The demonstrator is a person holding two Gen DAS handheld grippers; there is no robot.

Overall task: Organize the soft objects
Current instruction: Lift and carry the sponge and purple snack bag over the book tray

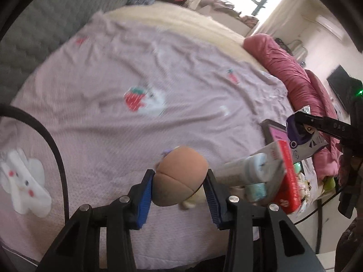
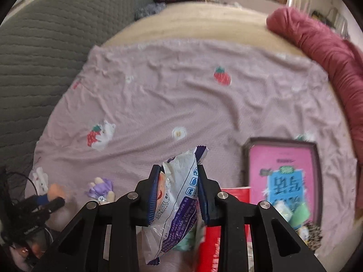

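My left tongs (image 1: pixel 179 189) pinch the brown plush ball (image 1: pixel 179 179) above the bed (image 1: pixel 113 136); my right tongs (image 2: pixel 178 191) clamp a snack packet (image 2: pixel 179 195). Only the right view shows the pink book (image 2: pixel 281 172) fully.

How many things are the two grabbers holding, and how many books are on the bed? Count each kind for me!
Plush toys held: 1, the brown plush toy in the left hand-held gripper
Snack packets held: 1, the white and purple packet in the right hand-held gripper
Books: 2, the pink book and the red book
Total: 4
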